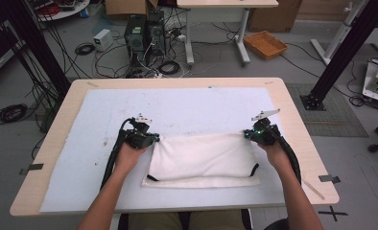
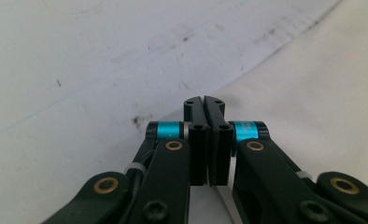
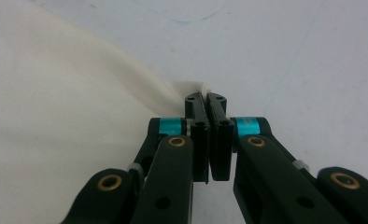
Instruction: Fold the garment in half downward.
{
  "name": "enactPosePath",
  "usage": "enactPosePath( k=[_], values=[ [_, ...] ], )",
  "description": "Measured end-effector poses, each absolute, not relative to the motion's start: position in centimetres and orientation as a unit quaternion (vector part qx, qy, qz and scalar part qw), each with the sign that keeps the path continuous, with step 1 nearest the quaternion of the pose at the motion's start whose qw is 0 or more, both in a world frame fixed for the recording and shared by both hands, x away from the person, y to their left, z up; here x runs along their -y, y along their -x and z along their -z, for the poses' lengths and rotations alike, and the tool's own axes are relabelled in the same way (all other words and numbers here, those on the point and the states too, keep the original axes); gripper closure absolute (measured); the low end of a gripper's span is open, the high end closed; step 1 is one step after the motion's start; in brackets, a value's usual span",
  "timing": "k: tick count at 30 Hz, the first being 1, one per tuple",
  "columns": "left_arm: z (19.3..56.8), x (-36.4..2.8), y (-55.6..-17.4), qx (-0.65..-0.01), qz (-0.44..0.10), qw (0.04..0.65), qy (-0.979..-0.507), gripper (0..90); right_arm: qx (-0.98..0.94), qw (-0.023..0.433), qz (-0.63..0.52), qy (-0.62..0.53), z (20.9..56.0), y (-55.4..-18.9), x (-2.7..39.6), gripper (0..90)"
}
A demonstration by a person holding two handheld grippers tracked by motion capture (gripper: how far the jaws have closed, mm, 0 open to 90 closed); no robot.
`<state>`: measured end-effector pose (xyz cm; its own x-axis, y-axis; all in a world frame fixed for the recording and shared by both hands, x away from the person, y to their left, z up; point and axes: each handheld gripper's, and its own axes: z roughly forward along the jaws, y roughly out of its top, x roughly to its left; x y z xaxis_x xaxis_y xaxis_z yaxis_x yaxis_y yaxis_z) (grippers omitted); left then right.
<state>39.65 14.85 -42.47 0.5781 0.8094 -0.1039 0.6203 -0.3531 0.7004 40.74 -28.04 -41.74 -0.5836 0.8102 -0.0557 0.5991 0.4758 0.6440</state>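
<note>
soft white cloth [image 1: 201, 158] — folded rectangle

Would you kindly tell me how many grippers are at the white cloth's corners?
2: the left gripper at the white cloth's far-left corner, the right gripper at its far-right corner.

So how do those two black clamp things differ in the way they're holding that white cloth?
The left gripper sits at the white cloth's far left corner, the right gripper at its far right corner. In the right gripper view a tuft of cloth pokes past the closed jaws; in the left gripper view the jaws meet at the cloth's edge, and no fabric is plainly between them. Both are shut, low over the pale blue mat.
</note>
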Motion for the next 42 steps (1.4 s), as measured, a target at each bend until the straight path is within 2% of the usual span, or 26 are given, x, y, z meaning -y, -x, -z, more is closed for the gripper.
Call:
enactPosePath(
  k=[8, 9, 10, 11, 12, 14, 17, 18, 23, 27, 33, 37, 39, 41, 42],
  values=[
    [42.7, -14.7, -41.2, -0.473, -0.131, 0.368, -0.790, 87.8, -0.825, 0.212, -0.299, -0.431, 41.6, -42.1, 28.4, 87.1],
    [42.7, -14.7, -41.2, -0.473, -0.131, 0.368, -0.790, 83.6, -0.825, 0.212, -0.299, -0.431, 41.6, -42.1, 28.4, 87.1],
    [42.7, -14.7, -40.7, -0.479, -0.139, 0.379, -0.780, 67.7, -0.820, 0.216, -0.300, -0.438, 41.6, -41.9, 28.3, 64.6],
    [42.6, -14.8, -40.4, -0.479, -0.140, 0.382, -0.778, 54.4, -0.815, 0.214, -0.303, -0.445, 41.5, -41.6, 28.4, 58.7],
    [42.5, -14.9, -39.8, -0.473, -0.139, 0.387, -0.779, 51.3, -0.813, 0.210, -0.310, -0.446, 41.4, -41.3, 28.5, 56.0],
    [42.2, -15.1, -38.6, -0.456, -0.145, 0.388, -0.788, 51.6, -0.812, 0.210, -0.320, -0.441, 41.1, -40.1, 28.8, 51.4],
    [42.0, -15.3, -37.2, -0.444, -0.142, 0.394, -0.792, 54.0, -0.812, 0.203, -0.334, -0.433, 40.8, -38.6, 29.1, 50.8],
    [41.9, -15.5, -35.7, -0.432, -0.139, 0.400, -0.797, 54.3, -0.817, 0.180, -0.344, -0.426, 40.9, -37.1, 29.4, 50.0],
    [42.4, -15.8, -33.1, -0.418, -0.134, 0.408, -0.800, 56.2, -0.828, 0.165, -0.335, -0.418, 42.1, -34.4, 29.9, 49.3],
    [42.9, -15.7, -31.3, -0.416, -0.119, 0.433, -0.790, 60.3, -0.820, 0.157, -0.355, -0.422, 42.5, -32.4, 30.4, 51.2],
    [43.3, -14.7, -29.7, -0.409, -0.131, 0.384, -0.817, 63.2, -0.828, 0.160, -0.347, -0.410, 41.5, -30.4, 29.9, 56.2],
    [43.8, -14.5, -29.7, -0.409, -0.122, 0.380, -0.821, 63.4, -0.838, 0.152, -0.330, -0.408, 42.1, -30.6, 29.6, 61.0],
    [44.0, -14.3, -29.7, -0.404, -0.125, 0.374, -0.825, 69.2, -0.844, 0.152, -0.318, -0.404, 42.4, -30.7, 29.3, 64.3],
    [44.1, -14.0, -29.7, -0.393, -0.132, 0.370, -0.831, 81.3, -0.849, 0.149, -0.312, -0.400, 42.6, -30.8, 29.1, 73.8],
    [44.1, -14.0, -29.7, -0.393, -0.132, 0.370, -0.831, 84.7, -0.849, 0.149, -0.312, -0.400, 42.6, -30.8, 29.1, 73.8]
  ],
)
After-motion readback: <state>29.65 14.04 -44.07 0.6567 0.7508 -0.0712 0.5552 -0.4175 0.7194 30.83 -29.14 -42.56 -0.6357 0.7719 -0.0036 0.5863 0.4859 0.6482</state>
